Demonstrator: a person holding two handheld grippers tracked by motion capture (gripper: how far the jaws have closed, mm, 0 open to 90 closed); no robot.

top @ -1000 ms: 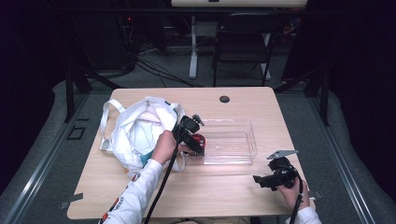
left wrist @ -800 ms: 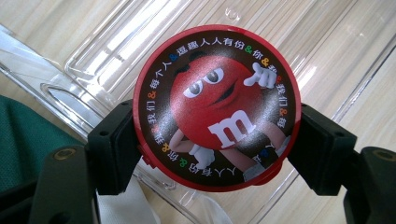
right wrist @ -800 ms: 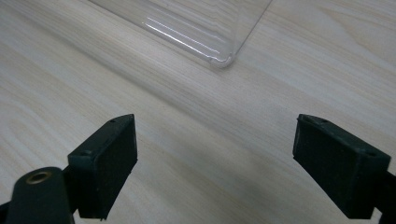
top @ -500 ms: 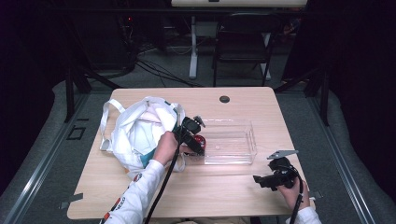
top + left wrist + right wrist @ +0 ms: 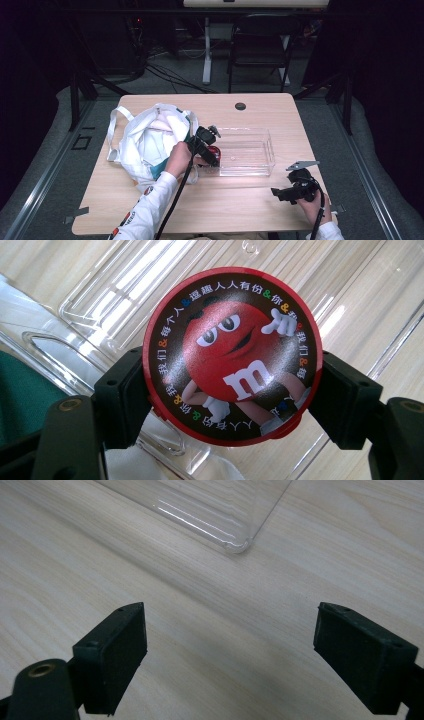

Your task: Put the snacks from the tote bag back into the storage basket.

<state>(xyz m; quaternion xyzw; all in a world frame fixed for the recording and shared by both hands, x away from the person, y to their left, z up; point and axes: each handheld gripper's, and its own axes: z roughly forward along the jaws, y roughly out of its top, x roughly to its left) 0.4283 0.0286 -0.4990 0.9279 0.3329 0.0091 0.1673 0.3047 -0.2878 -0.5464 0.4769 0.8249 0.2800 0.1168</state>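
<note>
Already over the tray: the red candy tin (image 5: pixel 231 356) sits clamped in the left gripper (image 5: pixel 209 149), above the left end of the clear plastic tray (image 5: pixel 260 159).

Seen along the left gripper's own jaws, the two black pads press on opposite sides of the round tin, its printed lid facing the camera, and the tray's ribbed floor lies directly behind it. From the high view, the tin (image 5: pixel 214 151) hangs just inside the tray's left end wall, beside the white cloth bag (image 5: pixel 150 140), so the way onward looks to be straight down onto the tray floor, with no sideways travel needed. Being round, the tin has no long axis to line up. The right gripper (image 5: pixel 280 192) rests well apart near the table's (image 5: pixel 240 210) front right corner, jaws spread wide over bare wood (image 5: pixel 210 645) with nothing between them; the left hand (image 5: pixel 179 156) is plainly the nearer one.
</note>
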